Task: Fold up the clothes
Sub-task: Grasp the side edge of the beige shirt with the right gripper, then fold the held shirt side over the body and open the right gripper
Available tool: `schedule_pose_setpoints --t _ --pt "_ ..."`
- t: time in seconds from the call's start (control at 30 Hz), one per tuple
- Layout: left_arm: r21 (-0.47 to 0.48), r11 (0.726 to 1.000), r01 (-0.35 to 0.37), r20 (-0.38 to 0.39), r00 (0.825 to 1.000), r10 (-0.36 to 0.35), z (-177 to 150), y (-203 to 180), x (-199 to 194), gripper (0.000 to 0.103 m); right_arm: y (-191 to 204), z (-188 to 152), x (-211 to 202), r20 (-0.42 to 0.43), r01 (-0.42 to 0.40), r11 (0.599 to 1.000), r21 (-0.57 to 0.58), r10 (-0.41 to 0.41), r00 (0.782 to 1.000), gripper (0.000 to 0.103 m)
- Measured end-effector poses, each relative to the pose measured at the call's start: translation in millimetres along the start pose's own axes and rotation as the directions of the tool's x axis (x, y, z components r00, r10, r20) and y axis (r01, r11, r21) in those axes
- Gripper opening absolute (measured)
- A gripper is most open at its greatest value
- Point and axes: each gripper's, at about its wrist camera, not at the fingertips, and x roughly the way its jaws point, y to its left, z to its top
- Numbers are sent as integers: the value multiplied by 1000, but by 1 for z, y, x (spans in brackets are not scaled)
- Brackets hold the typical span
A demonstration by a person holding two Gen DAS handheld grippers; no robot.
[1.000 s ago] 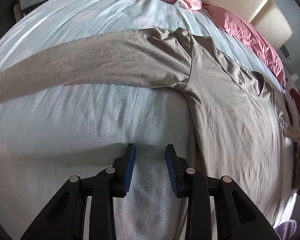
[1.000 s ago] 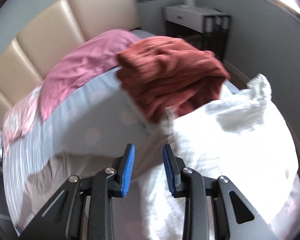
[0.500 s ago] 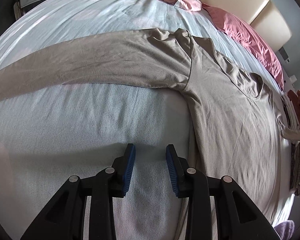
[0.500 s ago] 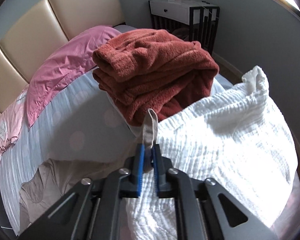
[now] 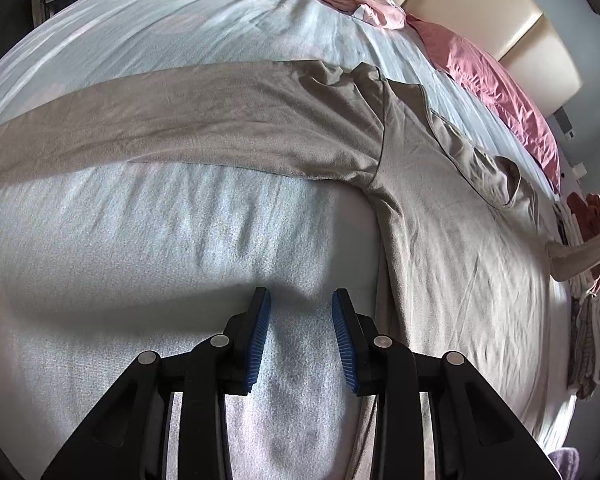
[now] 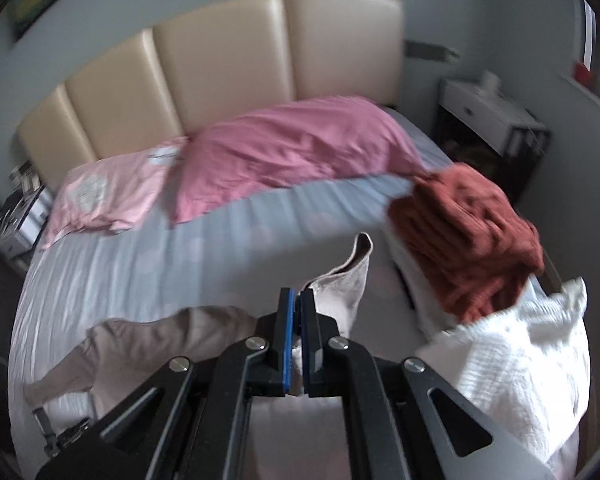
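A beige long-sleeved shirt [image 5: 440, 216] lies spread on the pale bed sheet [image 5: 160, 240]. One sleeve [image 5: 160, 120] stretches flat to the left. My left gripper [image 5: 300, 300] hovers open over bare sheet, just left of the shirt's side edge, with nothing between its blue pads. The other sleeve [image 5: 584, 252] is lifted at the right edge of the left wrist view. My right gripper [image 6: 300, 300] is shut on that sleeve's cuff [image 6: 348, 280], which sticks up above the fingers. The shirt's body [image 6: 160, 336] trails below to the left.
Pink pillows [image 6: 292, 152] and a padded headboard [image 6: 220, 64] stand at the bed's head. A folded rust-red towel [image 6: 468, 240] sits on white folded laundry [image 6: 508, 356] at the bed's right side. A white nightstand [image 6: 496, 120] stands beyond.
My right gripper went from open to shut on the sleeve cuff, then lifted and swung left away from the towel pile. The left gripper stayed nearly still and open.
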Motion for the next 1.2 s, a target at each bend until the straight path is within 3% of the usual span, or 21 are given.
schedule_pose_setpoints --t 0.23,0.47,0.73,1.2 --pt "-19 999 27 -3 1000 -27 1 4 0 34 133 7 9 4 -137 979 -153 139 990 3" --pt "-47 997 55 -9 998 -55 4 9 0 34 220 -40 61 -95 -255 945 -205 240 966 3" --pt "-50 996 68 -8 998 -69 7 10 0 34 263 -91 140 -215 -344 927 -153 308 927 3" --pt "-42 996 80 19 997 -80 13 13 -1 34 321 -173 221 -392 -445 887 -122 369 843 4"
